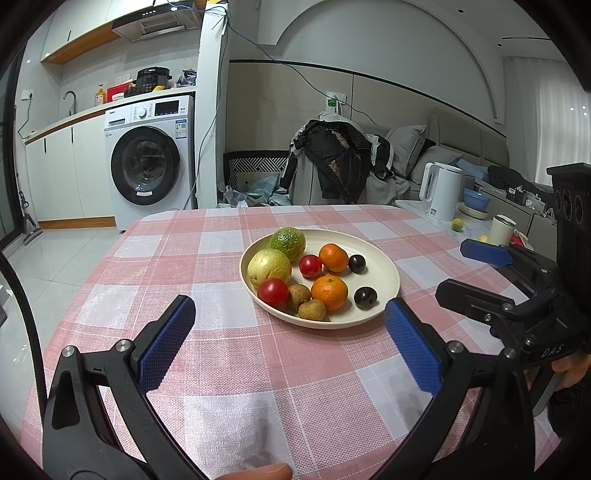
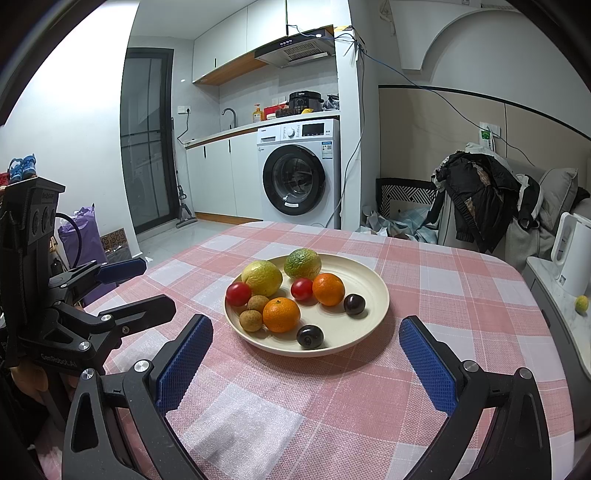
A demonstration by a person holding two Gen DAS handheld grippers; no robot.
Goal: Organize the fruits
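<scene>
— Firstly, surface and room?
— Table with a woven checked tablecloth, pink and white squares. Behind it: a white front-loading washing machine under a counter, a range hood above, a dark jacket draped over a chair, a white electric kettle on a side table.

— Task items?
— One round cream plate, smooth, shallow rim, near the middle of the cloth. On it: a bumpy green citrus at the far side; a yellow-green guava-like fruit touching it; two glossy cherry tomatoes; two dimpled tangerines; two matte brown longans close together at the near left; two shiny dark plums, well apart.

— Tools?
— Left gripper: black frame, ribbed blue pads, jaws spread wide, empty, above the cloth just short of the plate. Right gripper: same build, jaws equally apart, empty, plate's near rim between its pads.
</scene>
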